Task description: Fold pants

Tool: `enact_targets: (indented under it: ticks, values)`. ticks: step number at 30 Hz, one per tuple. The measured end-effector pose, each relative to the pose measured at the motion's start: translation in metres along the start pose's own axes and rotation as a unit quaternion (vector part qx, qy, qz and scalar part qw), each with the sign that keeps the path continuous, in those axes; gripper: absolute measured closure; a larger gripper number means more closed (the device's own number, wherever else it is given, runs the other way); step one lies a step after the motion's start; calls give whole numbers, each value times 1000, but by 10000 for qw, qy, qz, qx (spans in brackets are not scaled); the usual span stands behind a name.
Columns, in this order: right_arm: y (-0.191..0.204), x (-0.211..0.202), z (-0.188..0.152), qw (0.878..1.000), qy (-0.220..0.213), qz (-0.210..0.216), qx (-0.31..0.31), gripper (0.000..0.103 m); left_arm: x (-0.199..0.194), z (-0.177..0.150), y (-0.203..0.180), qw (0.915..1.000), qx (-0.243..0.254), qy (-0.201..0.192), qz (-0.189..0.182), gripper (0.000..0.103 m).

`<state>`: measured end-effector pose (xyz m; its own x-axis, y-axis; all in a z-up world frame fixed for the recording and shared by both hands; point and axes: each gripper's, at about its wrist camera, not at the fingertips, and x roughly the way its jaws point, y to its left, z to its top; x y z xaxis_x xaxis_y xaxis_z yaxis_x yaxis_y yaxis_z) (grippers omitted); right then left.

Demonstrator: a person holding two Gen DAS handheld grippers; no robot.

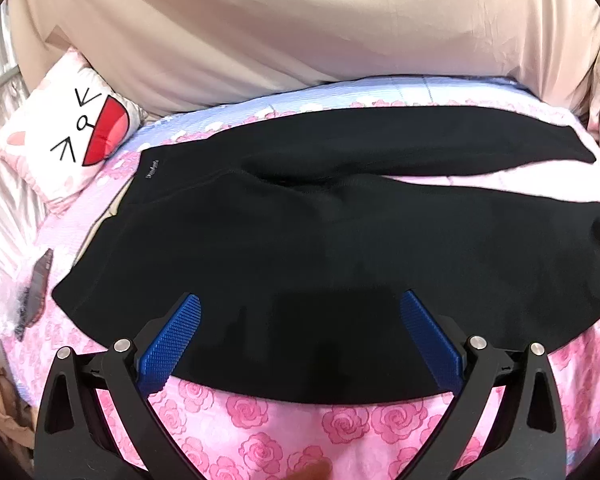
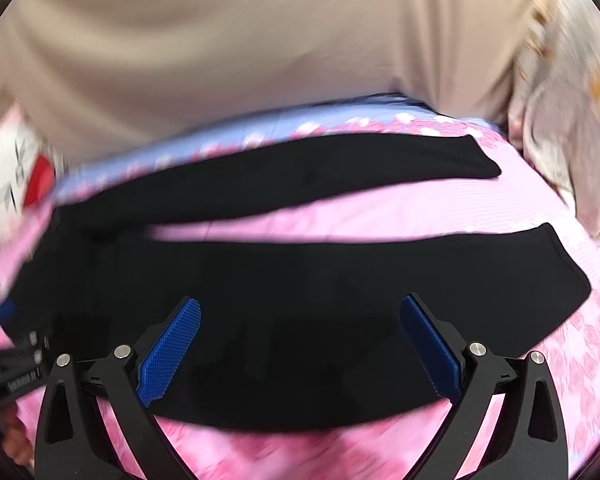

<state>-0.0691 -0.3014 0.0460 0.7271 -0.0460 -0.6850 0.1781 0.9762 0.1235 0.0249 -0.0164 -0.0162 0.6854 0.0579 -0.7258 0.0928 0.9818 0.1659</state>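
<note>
On the rose-print bedspread (image 1: pixel 268 436), in front of a beige hanging sheet (image 1: pixel 300 28), the black pants (image 1: pixel 300 240) lie spread flat, waistband toward the cat-face cushion (image 1: pixel 66 132) and the two legs splayed apart to the right, likely laid out so one leg can be brought over the other. A dark phone (image 1: pixel 36 292) lies near the waistband. The left gripper (image 1: pixel 300 312) and right gripper (image 2: pixel 300 316) hover over the near edge, fingers wide apart, holding nothing.
</note>
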Motion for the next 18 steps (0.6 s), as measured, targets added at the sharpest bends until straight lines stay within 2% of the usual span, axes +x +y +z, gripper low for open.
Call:
enact_targets:
  ticks: [1,3,8,11,13,18]
  values:
    - [-16,0,9,9998,-72,51,152,5,1,1,3,10000,-59,-2,-74,5]
    - [-52,6,30,9993,-134,-128,332,5,3,3,10,9993,-223,-94,-268,5]
    - [-122,54,86,9980,25,-623,-52,5,5,8,22,9954,-637,-307,-645,5]
    - [-154,87,114,9957,97,-884,-256,5,6,12,21,9960,-624,-523,-364,5]
    - [-172,107,132,9946,160,-996,-251,5,12,15,16,9975,-492,-485,-120,5]
    - [-210,156,174,9950,354,-936,-4,5,27,17,7,9990,-263,-340,-114,5]
